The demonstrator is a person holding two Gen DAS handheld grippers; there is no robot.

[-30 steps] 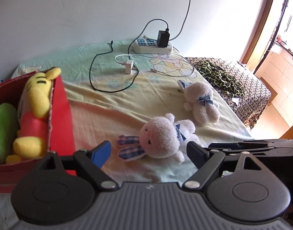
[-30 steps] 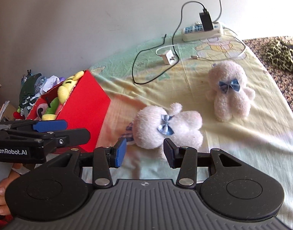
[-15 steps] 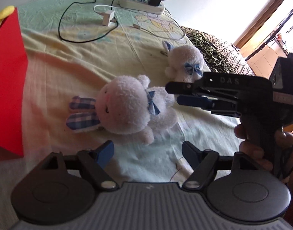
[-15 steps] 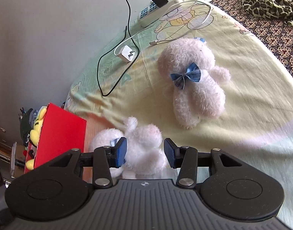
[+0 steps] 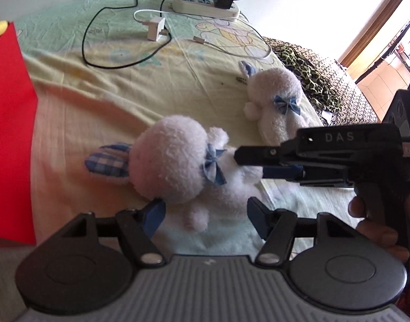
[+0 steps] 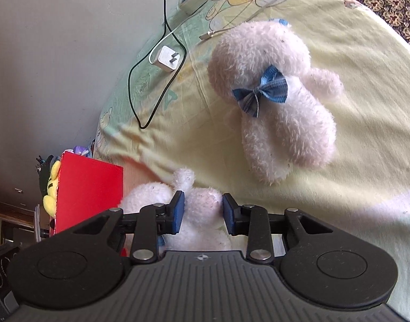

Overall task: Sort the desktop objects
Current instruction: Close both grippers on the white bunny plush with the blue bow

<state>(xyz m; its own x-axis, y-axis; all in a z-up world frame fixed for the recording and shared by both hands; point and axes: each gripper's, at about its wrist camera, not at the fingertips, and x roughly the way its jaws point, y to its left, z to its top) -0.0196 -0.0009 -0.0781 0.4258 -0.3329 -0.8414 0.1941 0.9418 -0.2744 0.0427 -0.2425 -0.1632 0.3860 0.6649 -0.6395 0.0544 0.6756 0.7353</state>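
Note:
A pale pink plush rabbit point(image 5: 178, 166) with checked blue ears and a blue bow lies on the yellow sheet. My left gripper point(image 5: 205, 214) is open, its jaws either side of the rabbit's lower body. My right gripper point(image 6: 201, 210) reaches in from the right and its blue pads press the rabbit's body point(image 6: 202, 214); it also shows in the left wrist view point(image 5: 258, 165). A second plush rabbit point(image 6: 274, 102) with a blue bow lies farther off, also seen in the left wrist view point(image 5: 274, 107). A red box point(image 6: 87, 190) holding a yellow plush toy point(image 6: 52, 187) stands at the left.
A white power strip point(image 5: 205, 2) with a black adapter, a white charger point(image 5: 156, 28) and black and white cables lie at the far side of the sheet. A leopard-print cloth point(image 5: 304, 72) lies on a dark patterned surface to the right.
Both grippers have moved in on the near rabbit. The right gripper's pads have closed on its body; the left gripper stays open around it.

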